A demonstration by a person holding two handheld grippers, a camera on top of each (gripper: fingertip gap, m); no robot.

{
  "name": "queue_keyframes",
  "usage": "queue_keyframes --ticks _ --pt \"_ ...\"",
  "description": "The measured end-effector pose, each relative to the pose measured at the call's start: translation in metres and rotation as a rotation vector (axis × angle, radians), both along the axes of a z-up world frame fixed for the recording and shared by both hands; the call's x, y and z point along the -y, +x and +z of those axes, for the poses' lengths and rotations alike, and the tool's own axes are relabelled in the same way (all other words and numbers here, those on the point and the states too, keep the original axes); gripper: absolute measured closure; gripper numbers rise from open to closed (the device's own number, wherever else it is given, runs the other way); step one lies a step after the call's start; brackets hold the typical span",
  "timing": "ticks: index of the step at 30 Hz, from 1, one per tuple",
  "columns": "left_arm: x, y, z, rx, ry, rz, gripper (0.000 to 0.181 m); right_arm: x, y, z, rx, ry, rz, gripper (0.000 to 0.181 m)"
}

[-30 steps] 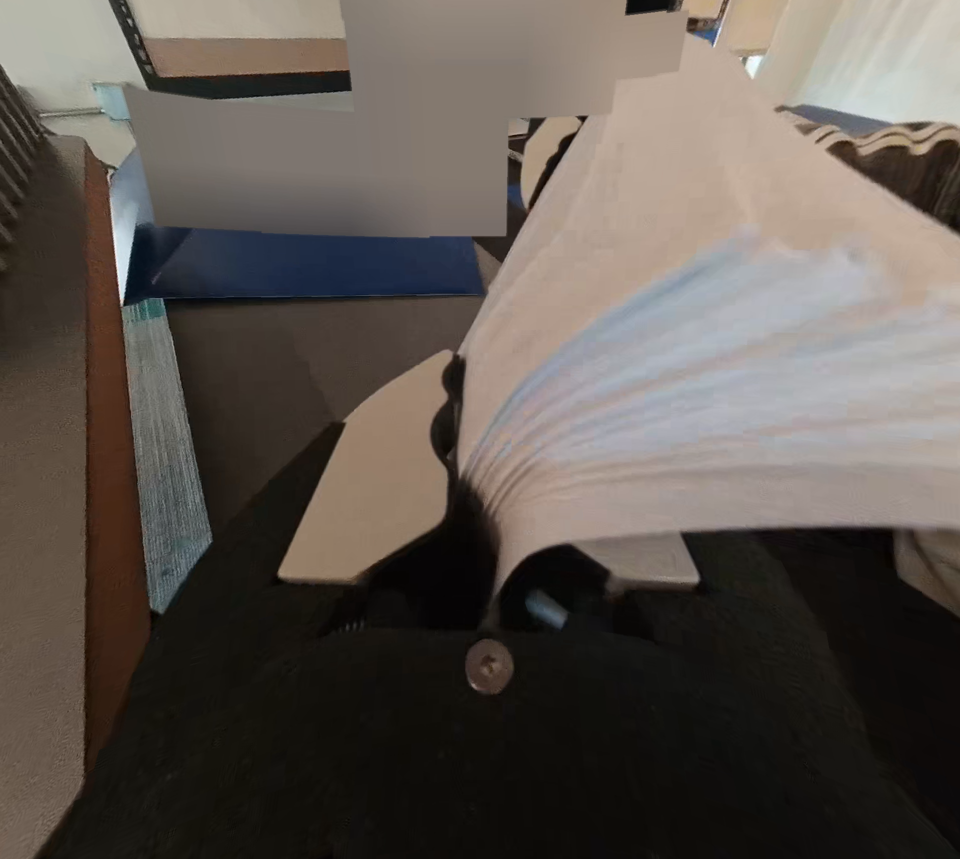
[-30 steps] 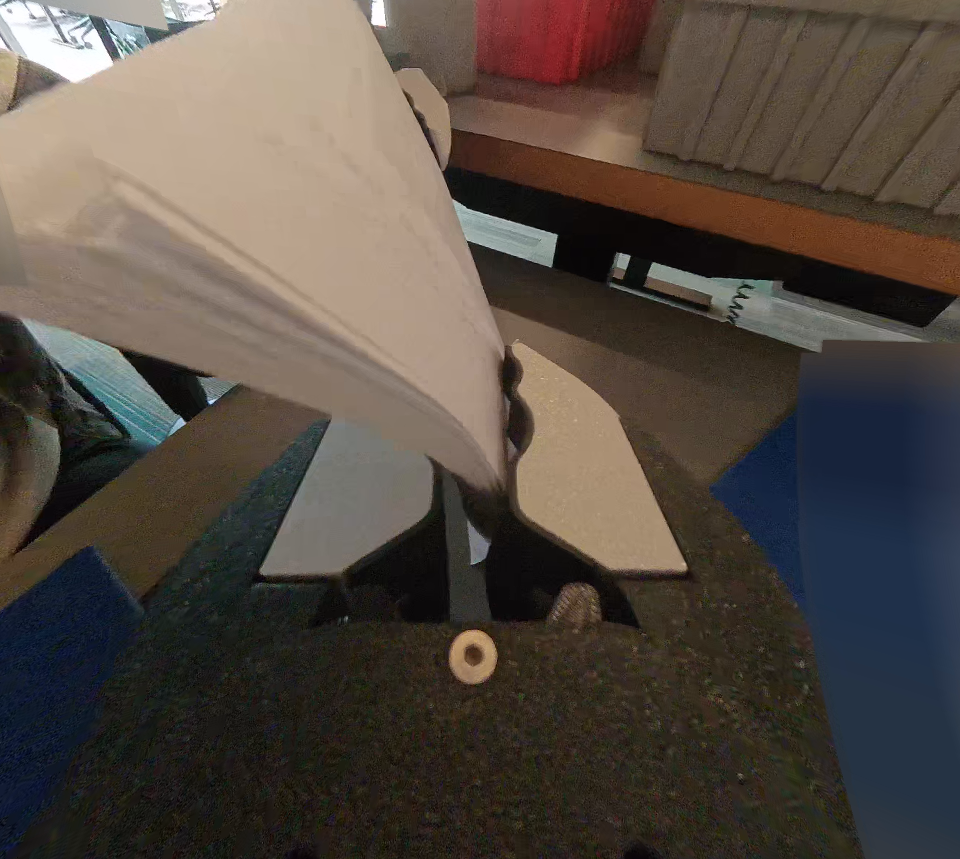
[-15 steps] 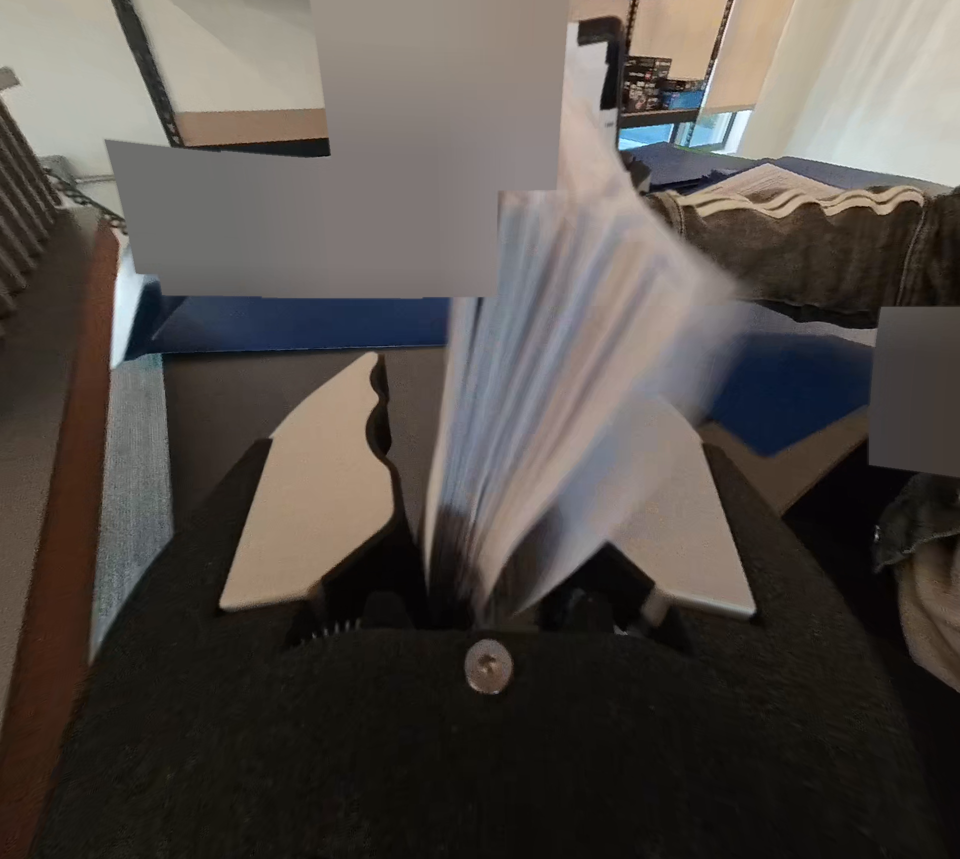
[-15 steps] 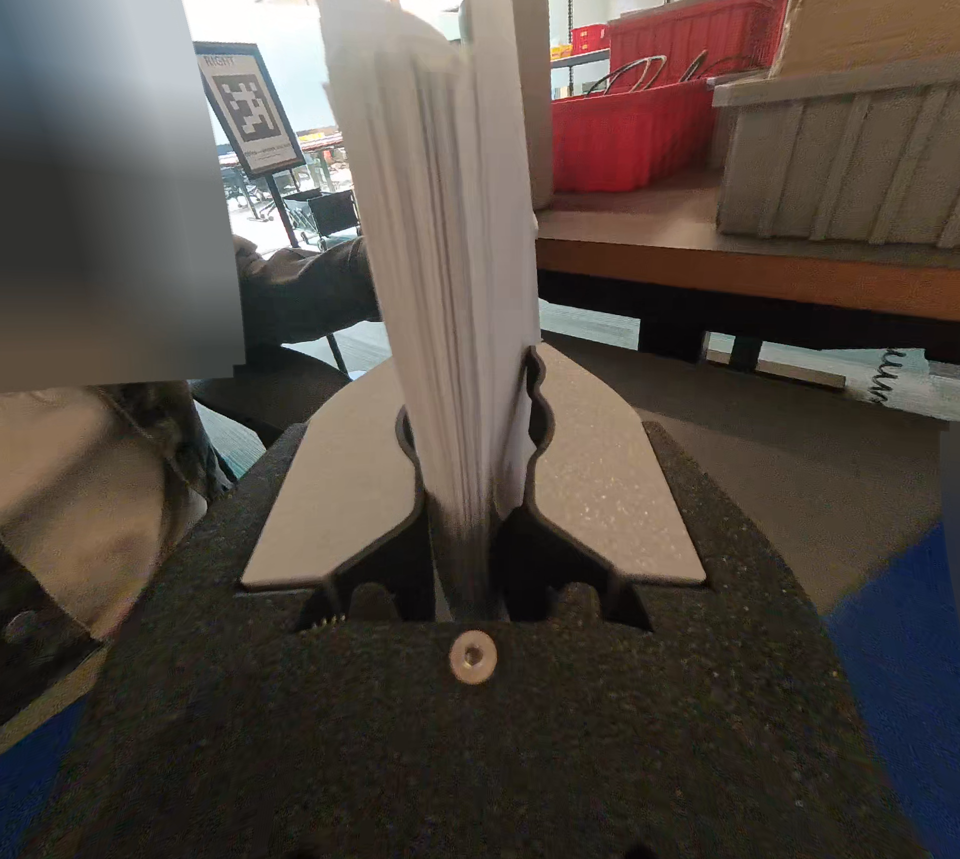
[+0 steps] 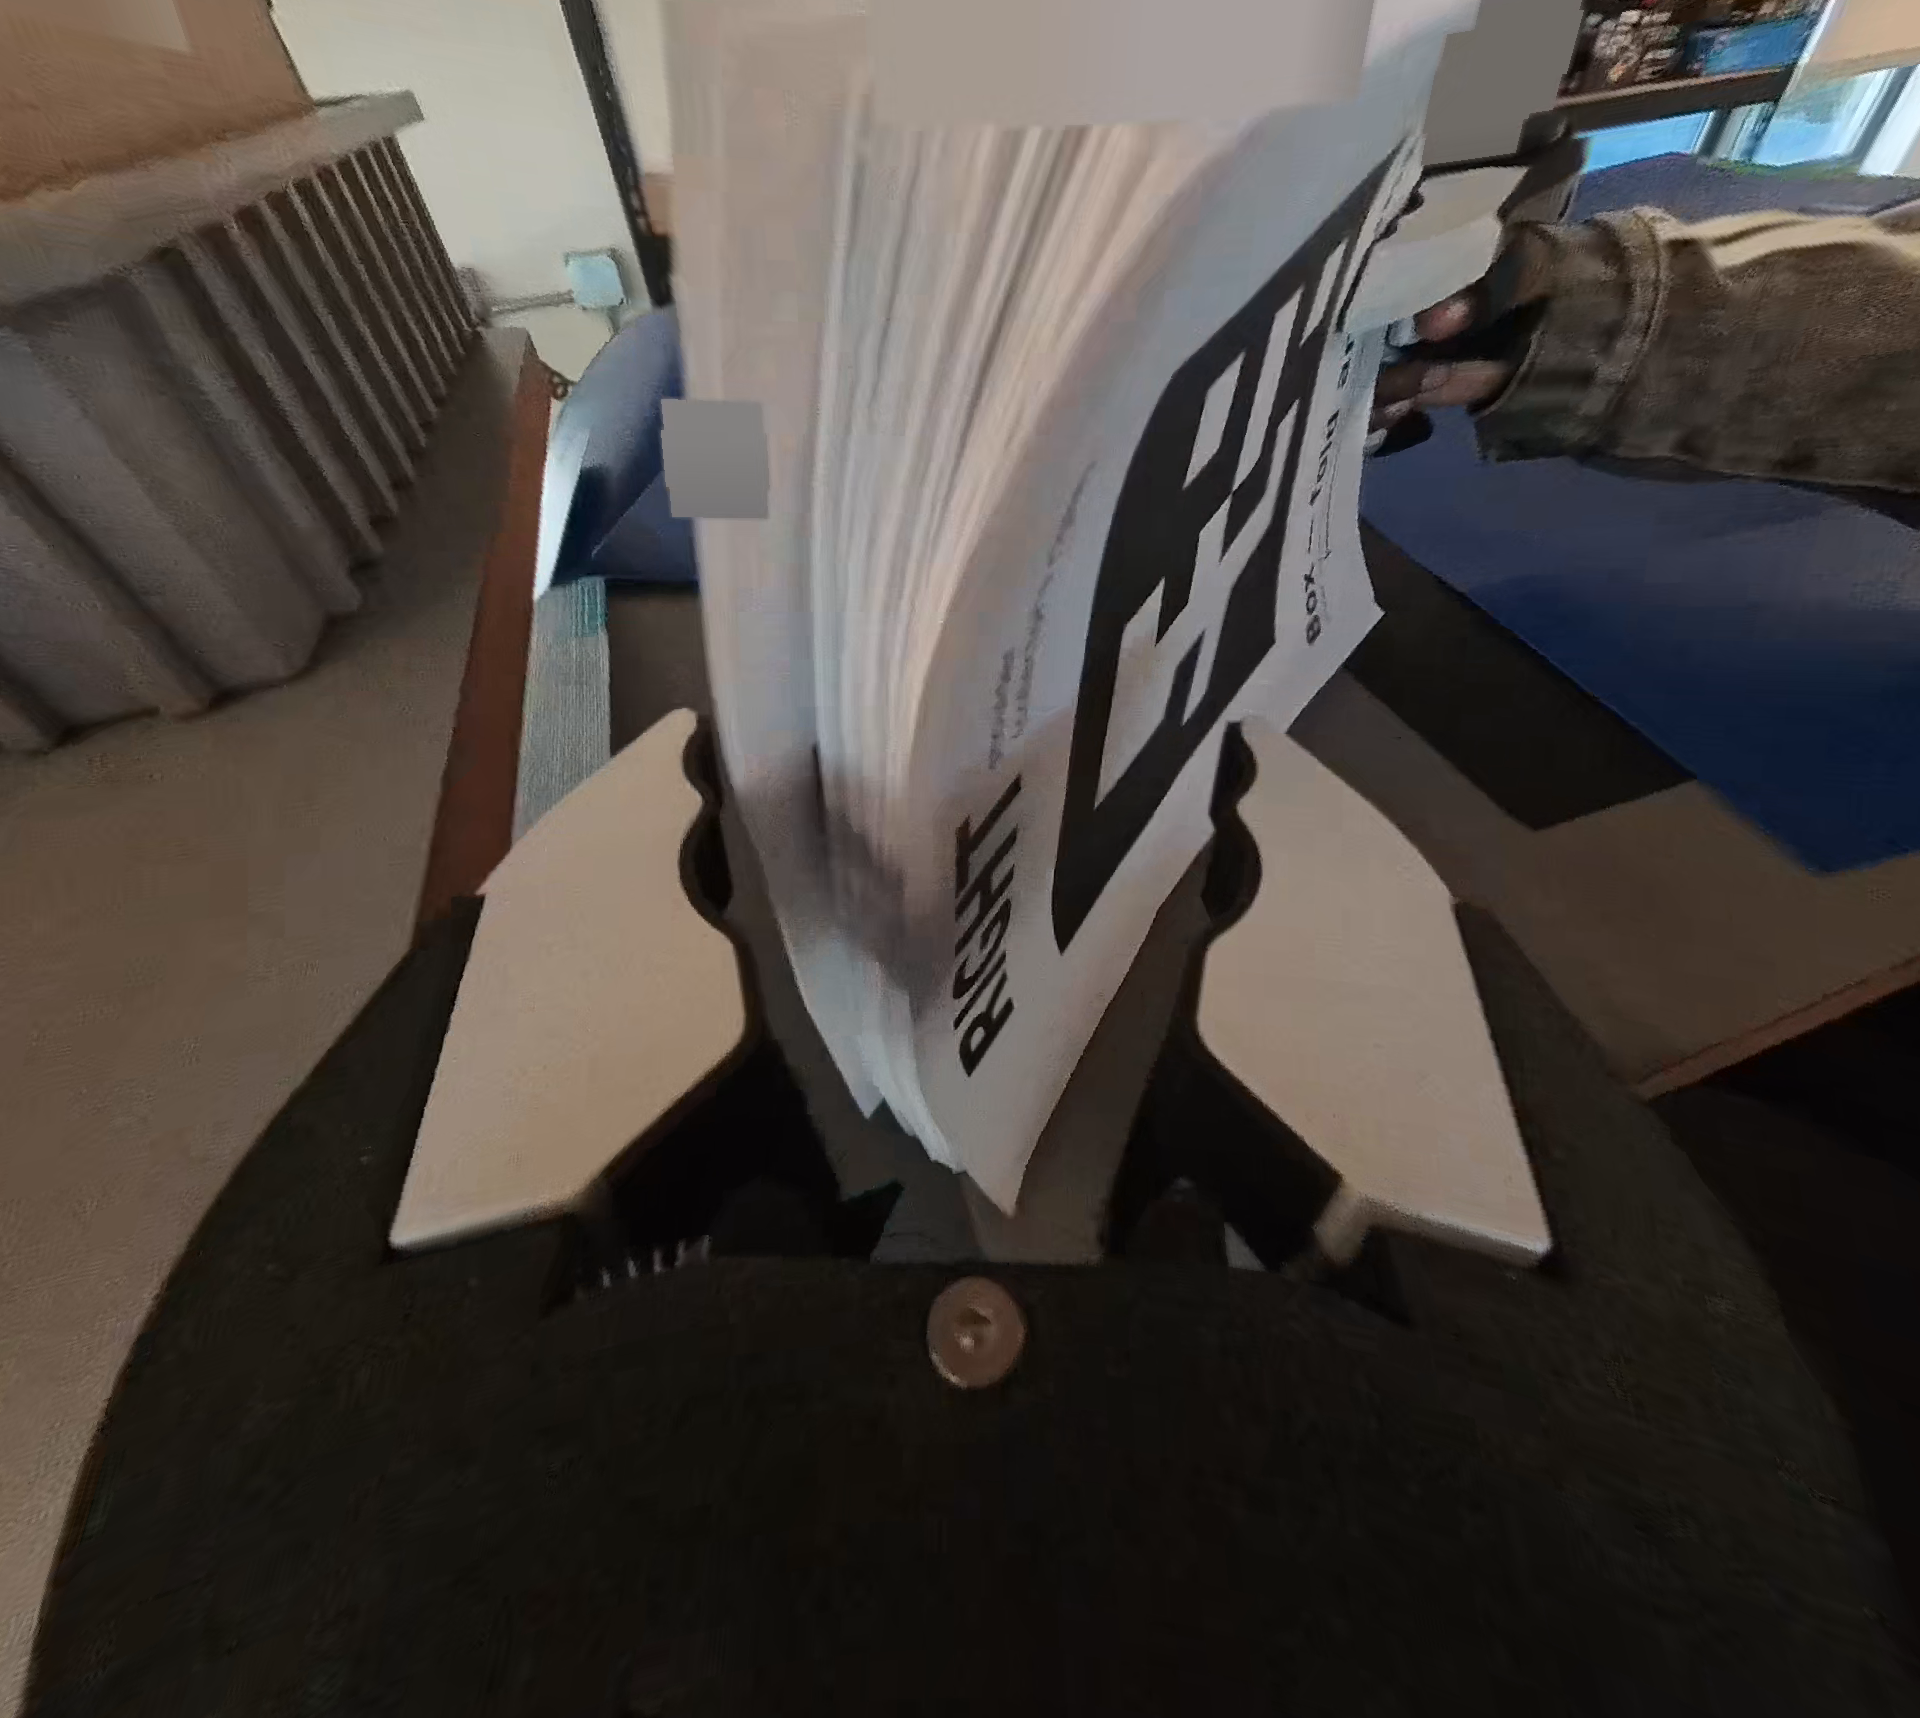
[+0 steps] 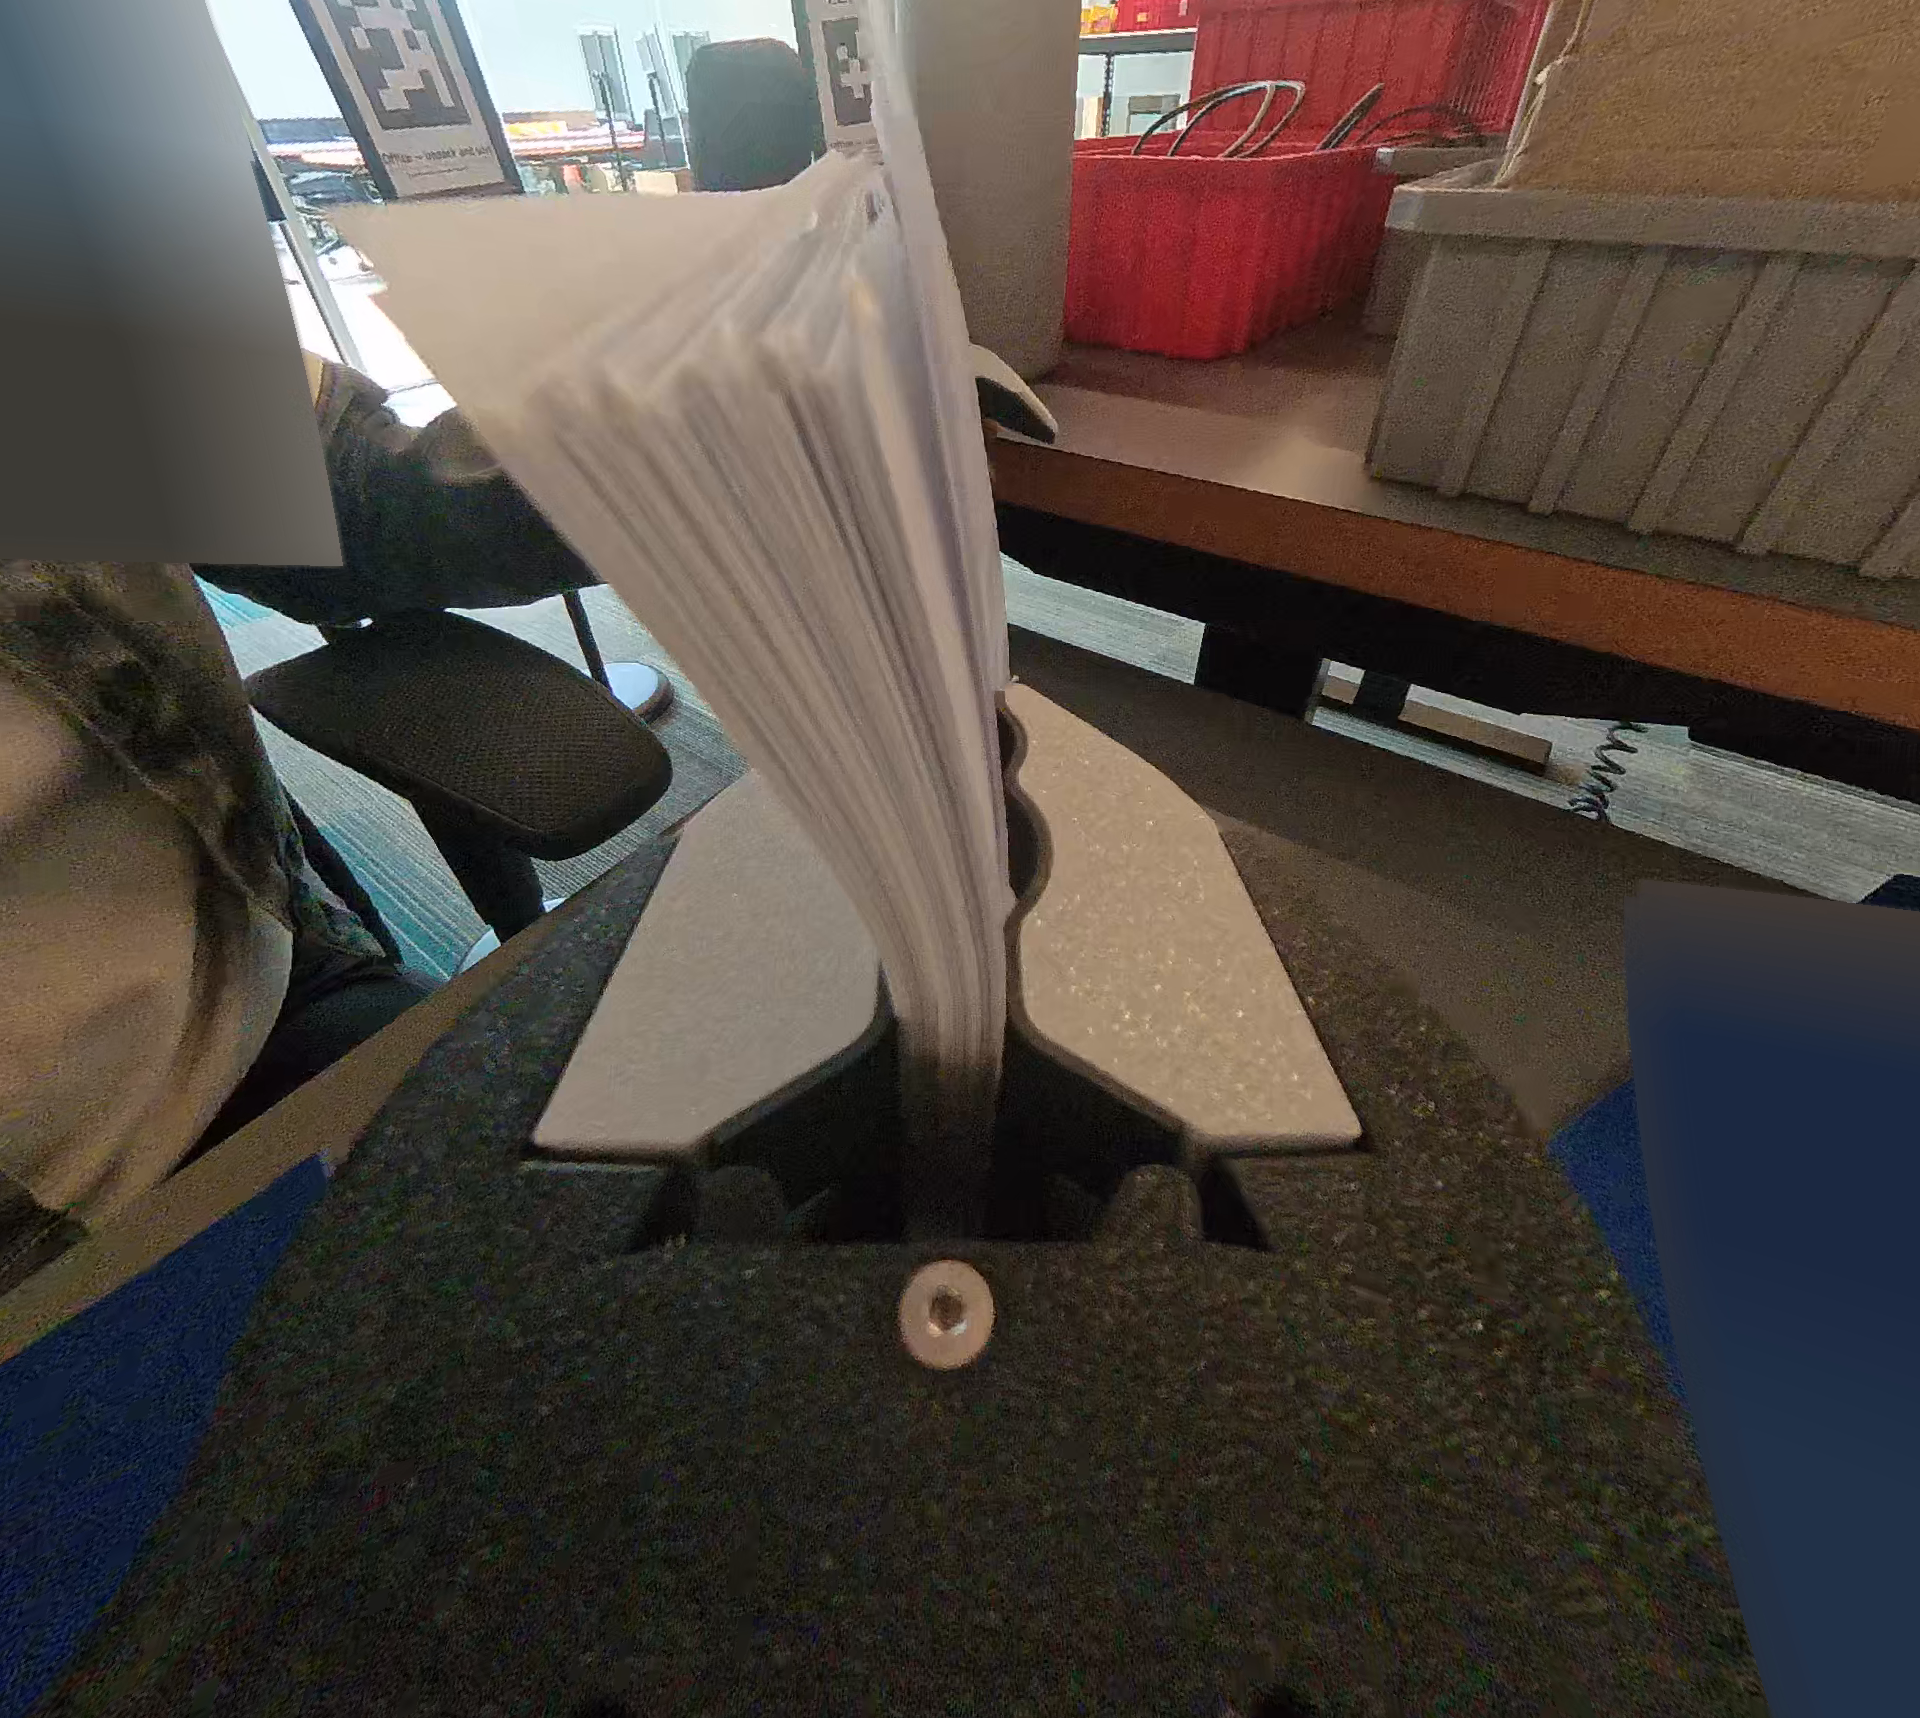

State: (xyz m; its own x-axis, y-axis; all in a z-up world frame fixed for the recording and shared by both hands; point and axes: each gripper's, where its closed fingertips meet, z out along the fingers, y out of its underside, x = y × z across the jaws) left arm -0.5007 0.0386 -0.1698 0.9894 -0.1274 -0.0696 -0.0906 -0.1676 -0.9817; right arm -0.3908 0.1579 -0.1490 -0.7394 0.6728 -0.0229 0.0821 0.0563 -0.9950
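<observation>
Paper stack (image 6: 831, 629), centre frame: clamped in right gripper (image 6: 951, 889), loose between wide-spread left gripper (image 5: 966, 837). Likely floppy, slippery, prone to fanning; best pinched near edge.

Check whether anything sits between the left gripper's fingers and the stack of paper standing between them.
Nothing visible does. The stack of paper stands directly between the open left gripper's fingers, with only bare gaps on either side. The right gripper is clamped on the stack's other end.
</observation>
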Motion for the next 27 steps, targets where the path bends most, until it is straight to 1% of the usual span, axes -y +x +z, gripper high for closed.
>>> queue_keyframes --ticks 1,4,5,6,7,8,10,11,13,14,15,17,18,19,20,21,22,23,24,26,27 --pt "-0.005 0.004 -0.004 0.024 -0.005 0.000 0.079 0.000 0.000 0.000 0.005 -0.004 -0.004 0.167" --pt "-0.021 0.020 0.004 0.132 0.048 0.012 0.046 0.003 0.002 0.002 -0.017 -0.007 -0.007 0.165" --pt "-0.026 0.024 0.005 0.143 0.040 0.017 0.041 0.007 0.005 0.003 -0.024 -0.019 0.010 0.158" --pt "-0.030 0.025 0.004 0.119 0.018 0.035 0.036 0.008 0.006 0.004 -0.024 -0.022 0.014 0.154" --pt "-0.031 0.022 0.003 0.085 -0.002 0.061 0.043 0.004 0.004 0.004 -0.039 -0.004 -0.016 0.159" --pt "-0.031 0.018 0.003 0.066 -0.011 0.078 0.056 0.001 0.003 0.004 -0.061 0.021 -0.047 0.166" --pt "-0.027 0.019 0.020 0.082 0.090 0.057 0.067 0.001 0.004 0.004 -0.045 0.011 -0.032 0.166" --pt "-0.025 0.016 0.030 0.099 0.149 0.058 0.067 0.002 0.005 0.005 -0.036 0.003 -0.025 0.166" --pt "-0.024 0.008 0.041 0.093 0.193 0.069 0.048 0.007 0.007 0.008 -0.063 0.034 -0.003 0.167" --pt "-0.027 0.005 0.043 0.082 0.198 0.052 0.038 0.009 0.008 0.010 -0.068 0.041 0.009 0.167" --pt "-0.029 0.007 0.046 0.093 0.209 -0.002 0.034 0.012 0.009 0.012 -0.060 0.037 0.026 0.167" --pt "-0.028 0.017 0.053 0.153 0.233 -0.166 0.071 0.016 0.011 0.012 -0.052 0.029 0.043 0.167" --pt "-0.025 0.020 0.055 0.174 0.242 -0.232 0.091 0.014 0.010 0.012 -0.051 0.021 0.028 0.167" --pt "-0.024 0.021 0.058 0.207 0.246 -0.271 0.119 0.013 0.010 0.011 -0.049 0.012 0.012 0.167" --pt "-0.028 0.014 0.058 0.235 0.235 -0.216 0.106 0.011 0.010 0.010 -0.053 0.009 0.002 0.166" --pt "-0.031 0.007 0.056 0.214 0.235 -0.145 0.094 0.009 0.012 0.008 -0.064 0.017 0.002 0.166" --pt "-0.032 -0.003 0.055 0.154 0.235 -0.063 0.066 0.009 0.015 0.006 -0.077 0.027 0.006 0.167" --pt "-0.030 -0.007 0.054 0.083 0.230 -0.032 0.048 0.008 0.018 0.005 -0.083 0.028 0.014 0.167" --pt "-0.026 -0.006 0.053 0.054 0.217 -0.057 0.043 0.009 0.020 0.005 -0.087 0.020 0.024 0.167" --pt "-0.018 0.018 0.050 0.073 0.190 -0.234 0.041 0.012 0.025 0.008 -0.096 0.007 0.070 0.167" --pt "-0.015 0.031 0.044 0.069 0.162 -0.326 0.044 0.014 0.027 0.010 -0.102 0.006 0.092 0.167"
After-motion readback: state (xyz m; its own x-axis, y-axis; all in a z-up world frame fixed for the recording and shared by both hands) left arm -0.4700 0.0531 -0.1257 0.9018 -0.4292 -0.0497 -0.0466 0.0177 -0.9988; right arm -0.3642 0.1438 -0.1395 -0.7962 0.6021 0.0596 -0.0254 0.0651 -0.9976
